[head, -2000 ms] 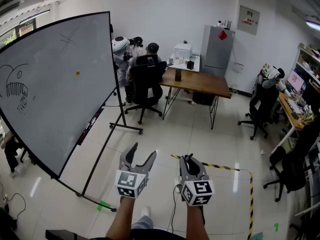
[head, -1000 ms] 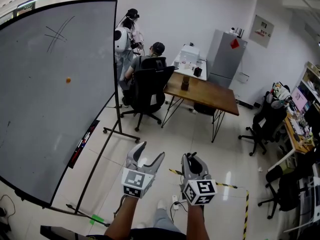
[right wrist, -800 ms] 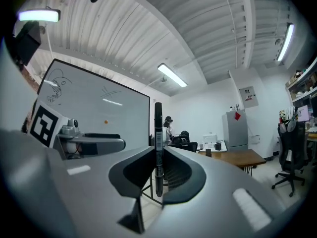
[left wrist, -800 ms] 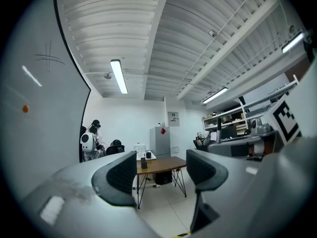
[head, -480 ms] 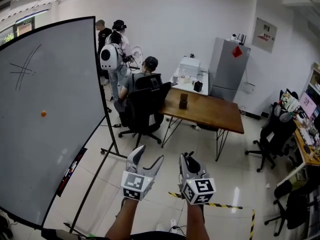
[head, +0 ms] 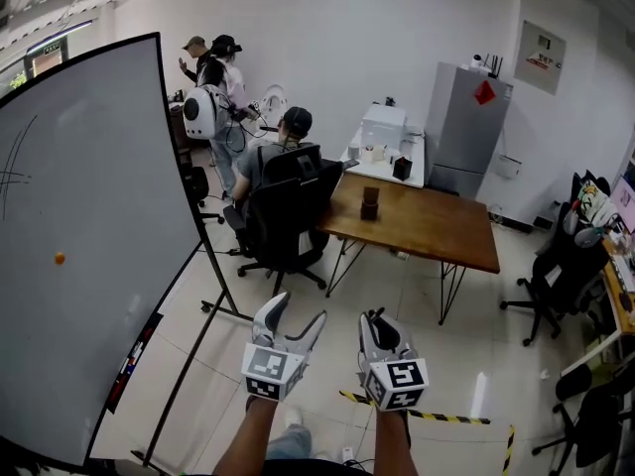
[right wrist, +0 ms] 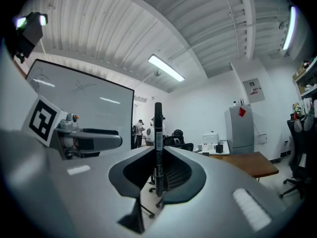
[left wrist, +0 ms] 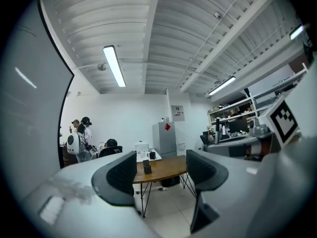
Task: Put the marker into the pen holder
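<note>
While the right gripper (head: 375,319) keeps the marker (right wrist: 158,143), the table (head: 437,232) has come nearer.

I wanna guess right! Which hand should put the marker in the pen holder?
Right: the right gripper is shut on the marker; the left gripper is open, empty. The pen holder sits ahead on the table.

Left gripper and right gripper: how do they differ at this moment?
On the left gripper the jaws stand apart; on the right gripper they are shut. The left gripper holds nothing; the right gripper clamps a black marker upright. Both are held side by side, aimed toward the wooden table.
</note>
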